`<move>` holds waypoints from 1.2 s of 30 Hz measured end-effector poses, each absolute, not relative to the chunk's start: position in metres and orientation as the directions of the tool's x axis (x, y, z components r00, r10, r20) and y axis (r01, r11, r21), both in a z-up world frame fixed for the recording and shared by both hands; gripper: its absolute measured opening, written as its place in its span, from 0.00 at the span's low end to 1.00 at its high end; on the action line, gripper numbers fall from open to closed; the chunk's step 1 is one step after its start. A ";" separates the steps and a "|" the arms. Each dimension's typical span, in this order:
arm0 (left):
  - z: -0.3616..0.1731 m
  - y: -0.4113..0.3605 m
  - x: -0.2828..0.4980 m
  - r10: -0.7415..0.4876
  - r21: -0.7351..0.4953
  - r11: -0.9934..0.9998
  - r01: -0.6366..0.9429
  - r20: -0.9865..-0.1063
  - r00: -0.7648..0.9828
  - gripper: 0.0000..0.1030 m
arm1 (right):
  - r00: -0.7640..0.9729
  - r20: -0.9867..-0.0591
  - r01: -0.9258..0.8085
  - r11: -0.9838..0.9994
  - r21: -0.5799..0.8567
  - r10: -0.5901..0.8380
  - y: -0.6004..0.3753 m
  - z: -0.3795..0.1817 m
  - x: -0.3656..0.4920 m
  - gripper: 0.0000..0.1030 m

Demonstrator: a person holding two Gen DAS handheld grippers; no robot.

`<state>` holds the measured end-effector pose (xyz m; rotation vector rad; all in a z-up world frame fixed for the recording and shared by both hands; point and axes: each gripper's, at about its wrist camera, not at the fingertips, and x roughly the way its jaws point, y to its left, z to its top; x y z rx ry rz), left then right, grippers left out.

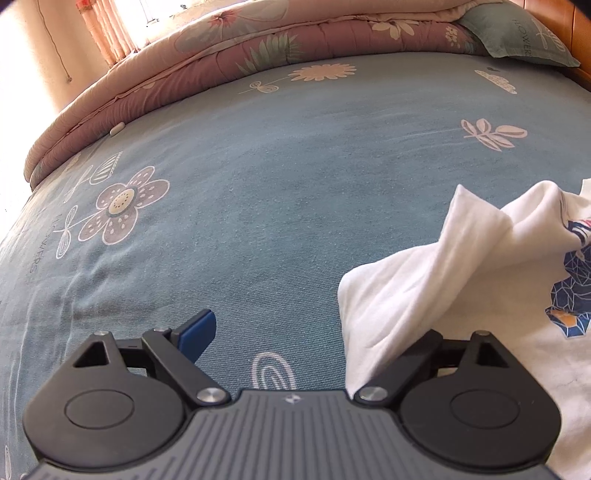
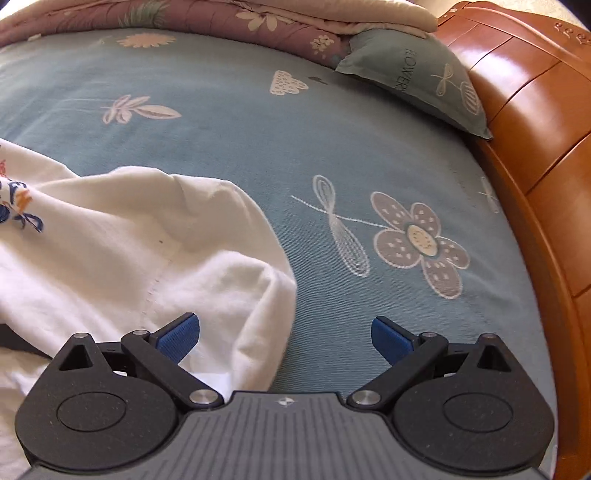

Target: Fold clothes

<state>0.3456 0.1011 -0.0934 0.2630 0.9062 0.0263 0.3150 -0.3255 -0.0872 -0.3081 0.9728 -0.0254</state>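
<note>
One white T-shirt (image 1: 461, 280), two grippers, one bedsheet (image 1: 258, 184), one folded quilt (image 1: 207, 55), one pillow (image 1: 517, 33), one wooden headboard (image 2: 535, 122) are showing. At far left the quilt, padded mauve cloth with a leaf and flower print, is lying along the far edge of the bed. The sheet is a blue-grey woven cloth printed with pale flowers, lying flat. The left gripper (image 1: 295, 332) is hovering over it with jaws standing wide apart; only its left blue ribbed pad (image 1: 197, 332) is showing, the right one being hidden under cloth. The shirt, soft crumpled cotton with a blue geometric print, is lying bunched at the near right of this gripper, one fold draping over its right finger linkage; whether the hidden pad is touching cloth I cannot tell. In the right wrist view the same shirt is lying near left, its rounded edge reaching between the jaws of the right gripper (image 2: 286, 338), which are standing wide apart, nothing pressed. Its left pad is hovering over cloth, its right pad over bare sheet. The green-grey pillow is sitting far right against the glossy, curved orange-brown headboard.
</note>
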 end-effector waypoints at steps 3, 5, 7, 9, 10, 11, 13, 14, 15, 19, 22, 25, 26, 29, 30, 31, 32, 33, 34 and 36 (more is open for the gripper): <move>-0.096 0.107 0.350 0.157 0.244 0.968 0.062 -0.777 0.609 0.87 | 0.528 -0.834 -0.135 0.953 -0.270 -0.161 -0.322 -0.103 0.330 0.99; -0.097 0.116 0.351 0.173 0.243 0.969 0.035 -0.777 0.605 0.89 | 0.512 -0.844 -0.131 0.955 -0.264 -0.163 -0.326 -0.111 0.336 1.00; -0.097 0.123 0.353 0.181 0.240 0.971 0.018 -0.777 0.603 0.89 | 0.521 -0.820 -0.102 0.937 -0.334 -0.236 -0.337 -0.111 0.338 1.00; -0.097 0.125 0.357 0.199 0.250 0.968 0.000 -0.769 0.607 0.89 | 0.526 -0.798 -0.071 0.919 -0.387 -0.296 -0.351 -0.109 0.341 1.00; -0.095 0.127 0.360 0.204 0.247 0.969 -0.014 -0.763 0.614 0.89 | 0.517 -0.805 -0.062 0.925 -0.374 -0.291 -0.359 -0.108 0.344 1.00; -0.093 0.128 0.363 0.209 0.243 0.969 -0.029 -0.756 0.620 0.89 | 0.506 -0.817 -0.055 0.935 -0.351 -0.277 -0.366 -0.108 0.346 1.00; -0.089 0.134 0.368 0.232 0.250 0.966 -0.061 -0.745 0.625 0.88 | 0.501 -0.824 -0.056 0.940 -0.337 -0.266 -0.368 -0.109 0.347 1.00; -0.088 0.137 0.370 0.245 0.254 0.964 -0.077 -0.740 0.626 0.88 | 0.509 -0.816 -0.064 0.933 -0.354 -0.275 -0.364 -0.110 0.345 1.00; -0.086 0.141 0.373 0.259 0.259 0.961 -0.093 -0.735 0.627 0.88 | 0.518 -0.806 -0.072 0.924 -0.375 -0.286 -0.360 -0.110 0.344 1.00; -0.087 0.171 0.386 0.294 0.245 0.956 -0.163 -0.767 0.571 0.88 | 0.538 -0.788 -0.069 0.915 -0.396 -0.300 -0.356 -0.110 0.341 1.00; -0.088 0.185 0.395 0.296 0.234 0.955 -0.182 -0.787 0.542 0.88 | 0.550 -0.783 -0.065 0.920 -0.386 -0.290 -0.356 -0.107 0.338 1.00; -0.095 0.193 0.412 0.287 0.218 0.957 -0.194 -0.822 0.491 0.89 | 0.571 -0.786 -0.089 0.934 -0.346 -0.237 -0.349 -0.099 0.329 1.00; -0.101 0.195 0.419 0.275 0.207 0.959 -0.196 -0.850 0.449 0.89 | 0.578 -0.788 -0.099 0.941 -0.325 -0.211 -0.345 -0.095 0.326 1.00; -0.099 0.185 0.416 0.276 0.230 0.961 -0.153 -0.841 0.466 0.85 | 0.606 -0.785 -0.142 0.954 -0.264 -0.127 -0.327 -0.081 0.311 1.00; -0.096 0.179 0.411 0.254 0.227 0.967 -0.114 -0.842 0.477 0.85 | 0.614 -0.782 -0.163 0.954 -0.253 -0.102 -0.321 -0.076 0.305 1.00; -0.091 0.174 0.404 0.218 0.212 0.975 -0.069 -0.844 0.491 0.86 | 0.622 -0.779 -0.186 0.952 -0.244 -0.078 -0.314 -0.072 0.299 1.00; -0.087 0.169 0.396 0.184 0.194 0.980 -0.033 -0.843 0.505 0.87 | 0.628 -0.776 -0.209 0.949 -0.238 -0.056 -0.306 -0.068 0.293 1.00; -0.084 0.165 0.386 0.162 0.183 0.983 -0.010 -0.844 0.511 0.87 | 0.634 -0.773 -0.233 0.945 -0.231 -0.033 -0.299 -0.065 0.288 1.00; -0.082 0.162 0.376 0.149 0.175 0.984 0.004 -0.848 0.509 0.87 | 0.638 -0.770 -0.250 0.942 -0.225 -0.014 -0.292 -0.062 0.282 1.00; -0.081 0.157 0.356 0.118 0.154 0.988 0.029 -0.855 0.505 0.87 | 0.647 -0.762 -0.277 0.937 -0.212 0.019 -0.279 -0.057 0.270 1.00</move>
